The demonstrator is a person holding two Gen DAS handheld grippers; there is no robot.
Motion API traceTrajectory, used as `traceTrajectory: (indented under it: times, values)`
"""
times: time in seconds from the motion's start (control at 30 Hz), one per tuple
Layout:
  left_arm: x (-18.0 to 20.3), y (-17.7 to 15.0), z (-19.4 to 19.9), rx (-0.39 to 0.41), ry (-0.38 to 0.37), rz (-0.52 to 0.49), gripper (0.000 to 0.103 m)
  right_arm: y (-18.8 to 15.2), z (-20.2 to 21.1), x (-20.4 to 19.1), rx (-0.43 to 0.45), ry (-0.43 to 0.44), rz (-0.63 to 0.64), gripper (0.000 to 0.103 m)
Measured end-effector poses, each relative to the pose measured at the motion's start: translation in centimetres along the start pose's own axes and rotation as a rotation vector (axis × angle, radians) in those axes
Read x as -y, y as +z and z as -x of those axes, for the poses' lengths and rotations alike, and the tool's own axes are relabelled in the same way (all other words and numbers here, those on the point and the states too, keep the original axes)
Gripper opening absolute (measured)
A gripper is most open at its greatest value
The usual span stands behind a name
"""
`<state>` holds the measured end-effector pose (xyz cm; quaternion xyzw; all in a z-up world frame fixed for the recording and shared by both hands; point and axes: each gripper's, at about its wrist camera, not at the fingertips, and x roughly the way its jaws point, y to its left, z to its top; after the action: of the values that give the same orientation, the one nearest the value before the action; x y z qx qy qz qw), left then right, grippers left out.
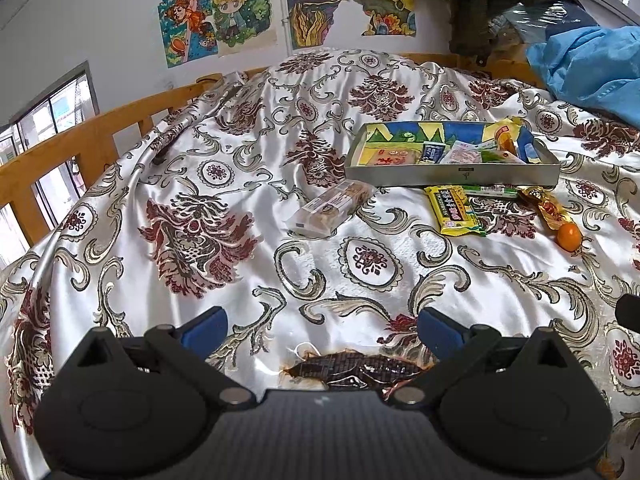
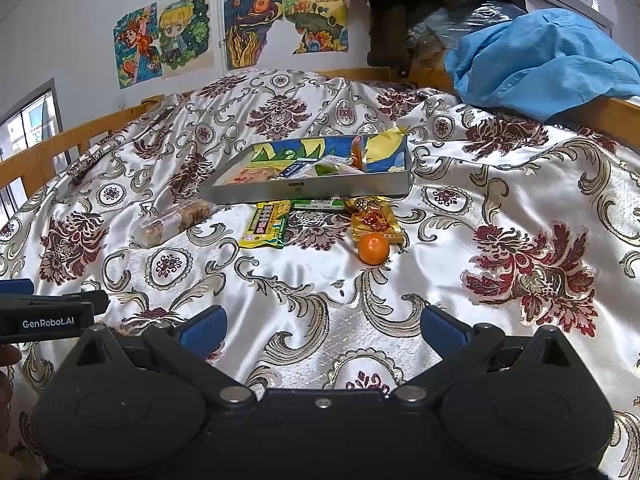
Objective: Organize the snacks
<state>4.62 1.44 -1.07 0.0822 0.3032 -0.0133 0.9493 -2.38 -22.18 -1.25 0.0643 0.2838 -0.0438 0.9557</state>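
Observation:
A grey metal tin (image 1: 452,173) (image 2: 308,191) with a colourful lining holds several snack packets on the patterned bedspread. In front of it lie a clear-wrapped cake pack (image 1: 330,206) (image 2: 176,220), a yellow-green packet (image 1: 454,210) (image 2: 266,225), a thin green stick pack (image 1: 490,191) (image 2: 318,204), a gold packet (image 1: 546,206) (image 2: 374,220) and a small orange (image 1: 569,236) (image 2: 373,249). A dark brown snack packet (image 1: 352,372) lies just under my left gripper (image 1: 322,330), which is open and empty. My right gripper (image 2: 322,330) is open and empty, well short of the orange.
A wooden bed rail (image 1: 76,148) (image 2: 60,140) runs along the left and back. A blue cloth (image 1: 588,68) (image 2: 540,60) is heaped at the back right. The left gripper's side (image 2: 48,316) shows at the left of the right wrist view. Drawings hang on the wall (image 1: 240,12).

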Motion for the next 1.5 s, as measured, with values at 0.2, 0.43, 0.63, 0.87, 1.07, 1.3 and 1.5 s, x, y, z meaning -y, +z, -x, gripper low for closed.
traceTrajectory:
  times: [0.2, 0.43, 0.63, 0.87, 1.07, 1.3, 1.5]
  values:
    - [-0.07, -0.02, -0.06, -0.001, 0.005, 0.002, 0.103, 0.09, -0.03, 0.03, 0.001, 0.001, 0.001, 0.102]
    - [-0.28, 0.06, -0.2, -0.005, 0.012, 0.009, 0.103, -0.11, -0.08, -0.48, 0.002, 0.006, 0.009, 0.102]
    - [-0.2, 0.09, -0.23, -0.007, 0.016, 0.011, 0.103, -0.07, -0.15, -0.65, 0.002, 0.007, 0.009, 0.102]
    - [-0.3, 0.1, -0.3, -0.009, 0.019, 0.015, 0.103, -0.04, -0.2, -0.64, 0.001, 0.006, 0.01, 0.102]
    - [-0.49, 0.07, -0.38, -0.013, 0.021, 0.019, 0.103, -0.05, -0.25, -0.67, 0.0, 0.006, 0.009, 0.102]
    - [-0.56, 0.09, -0.43, -0.013, 0.023, 0.021, 0.103, -0.16, -0.3, -0.81, 0.001, 0.008, 0.01, 0.102]
    - [-0.59, 0.1, -0.43, -0.013, 0.022, 0.021, 0.103, -0.18, -0.35, -0.88, 0.001, 0.006, 0.008, 0.102]
